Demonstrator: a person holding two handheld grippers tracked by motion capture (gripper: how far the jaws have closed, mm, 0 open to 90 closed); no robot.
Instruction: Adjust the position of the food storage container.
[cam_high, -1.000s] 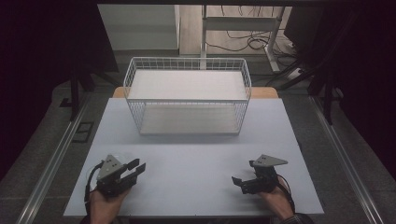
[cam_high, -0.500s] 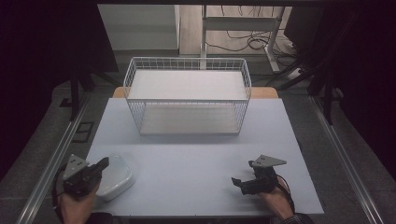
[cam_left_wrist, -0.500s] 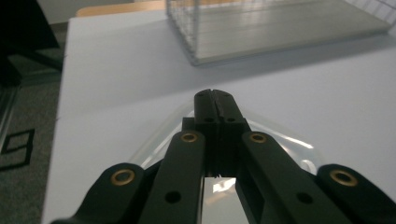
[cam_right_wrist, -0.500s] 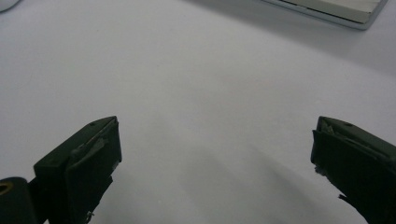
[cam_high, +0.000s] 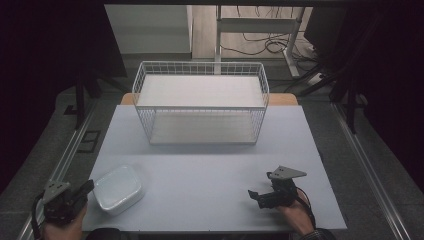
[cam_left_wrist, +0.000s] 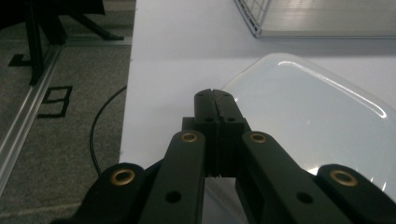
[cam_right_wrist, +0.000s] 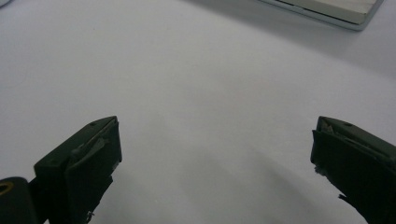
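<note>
High view: a white plastic container (cam_high: 118, 188) now sits at the near left of the worktop (cam_high: 210, 165), a spot that was bare a second ago. The left gripper (cam_high: 80, 192) has pulled back beside it, jaws pressed together. The right gripper (cam_high: 256, 196) rests near right, jaws wide, empty. The wire basket (cam_high: 200, 107) stands far, perhaps the container's destination.

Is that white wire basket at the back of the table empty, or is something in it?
Empty, as far as visible. The white wire basket shows only its pale flat bottom through the mesh, with nothing lying inside.
</note>
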